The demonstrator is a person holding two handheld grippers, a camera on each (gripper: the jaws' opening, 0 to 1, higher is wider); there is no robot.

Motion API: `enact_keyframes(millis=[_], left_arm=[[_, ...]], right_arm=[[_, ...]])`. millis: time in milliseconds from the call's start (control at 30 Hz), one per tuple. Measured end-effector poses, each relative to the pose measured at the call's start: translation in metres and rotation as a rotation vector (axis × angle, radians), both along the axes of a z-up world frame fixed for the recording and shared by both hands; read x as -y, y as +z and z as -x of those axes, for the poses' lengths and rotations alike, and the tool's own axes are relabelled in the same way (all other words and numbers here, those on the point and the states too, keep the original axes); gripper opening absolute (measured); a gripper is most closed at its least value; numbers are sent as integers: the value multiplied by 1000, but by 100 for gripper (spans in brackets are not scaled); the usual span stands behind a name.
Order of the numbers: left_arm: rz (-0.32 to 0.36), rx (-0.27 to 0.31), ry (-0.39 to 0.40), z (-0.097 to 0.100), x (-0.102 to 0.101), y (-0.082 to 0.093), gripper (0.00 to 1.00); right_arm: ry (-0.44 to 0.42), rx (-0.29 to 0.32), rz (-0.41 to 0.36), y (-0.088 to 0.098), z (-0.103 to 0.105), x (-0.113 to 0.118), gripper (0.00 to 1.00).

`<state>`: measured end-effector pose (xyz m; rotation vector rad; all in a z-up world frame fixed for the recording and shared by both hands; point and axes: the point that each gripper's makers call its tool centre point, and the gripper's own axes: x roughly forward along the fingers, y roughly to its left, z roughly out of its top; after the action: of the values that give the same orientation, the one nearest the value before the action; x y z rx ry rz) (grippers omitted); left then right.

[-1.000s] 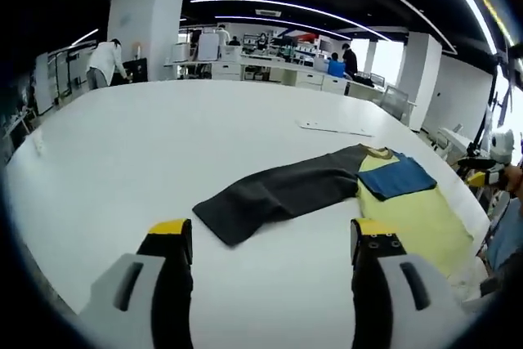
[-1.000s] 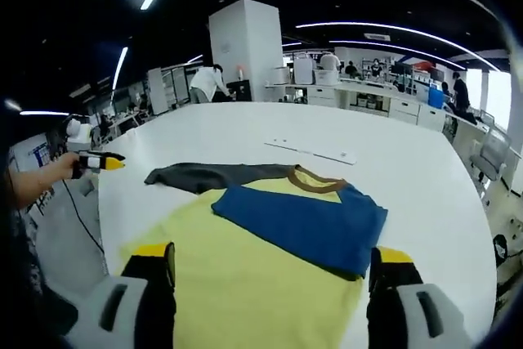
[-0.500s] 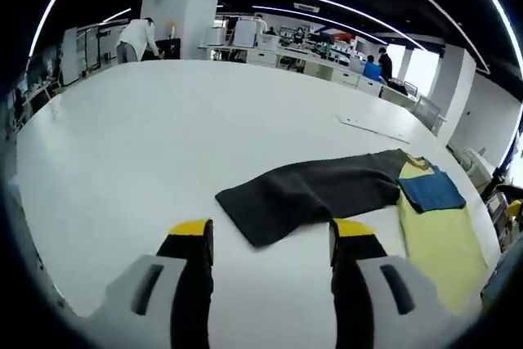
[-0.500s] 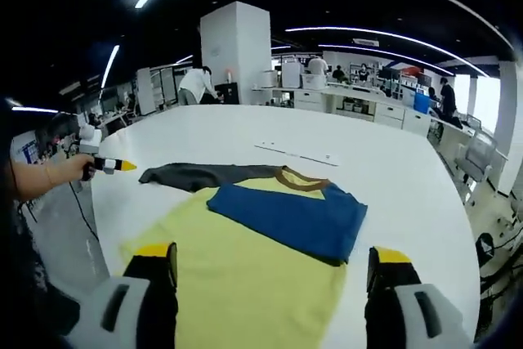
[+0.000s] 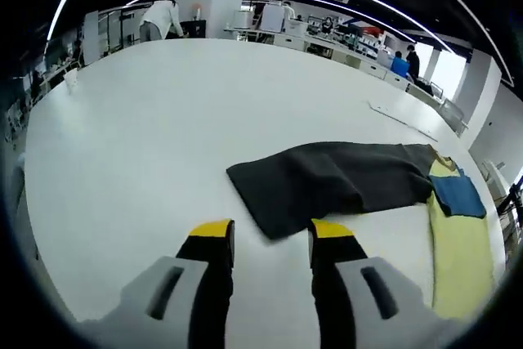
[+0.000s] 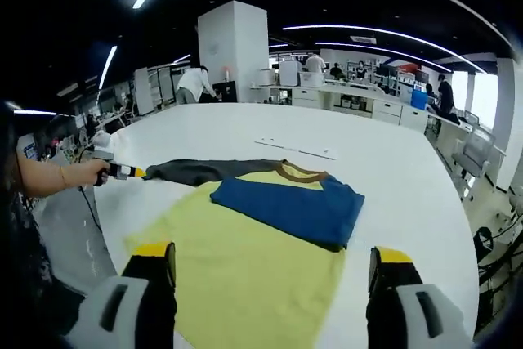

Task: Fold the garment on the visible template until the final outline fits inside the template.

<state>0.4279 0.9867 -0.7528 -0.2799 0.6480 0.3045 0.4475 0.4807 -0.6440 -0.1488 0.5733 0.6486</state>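
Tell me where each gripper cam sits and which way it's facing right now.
Left gripper view: rides on the left gripper, low over the white table, facing the dark grey sleeve; its own jaws show.
Right gripper view: rides on the right gripper, facing the yellow shirt body and folded blue sleeve; own jaws and the person's forearm show.
Shared: shirt, table; the left gripper also appears here.

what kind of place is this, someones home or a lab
Not a home: probably an open-plan lab or office. A big white table holds a shirt, with desk rows and strip ceiling lights behind.
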Motion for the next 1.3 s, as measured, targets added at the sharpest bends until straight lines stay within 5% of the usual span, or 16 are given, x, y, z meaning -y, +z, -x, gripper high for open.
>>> enact_keyframes(millis=[467,633,1300], left_arm=[[6,-14,85,-4,6,-10,16],[5,-52,106,-6,2,-11,5],[-116,-112,15,-4,-36,-7,0]], right_arm=[[-53,2,-11,-1,2,13,99],[-94,-7,-79,1,0,13,94],[-109,-14,-46,1,-1,13,99]])
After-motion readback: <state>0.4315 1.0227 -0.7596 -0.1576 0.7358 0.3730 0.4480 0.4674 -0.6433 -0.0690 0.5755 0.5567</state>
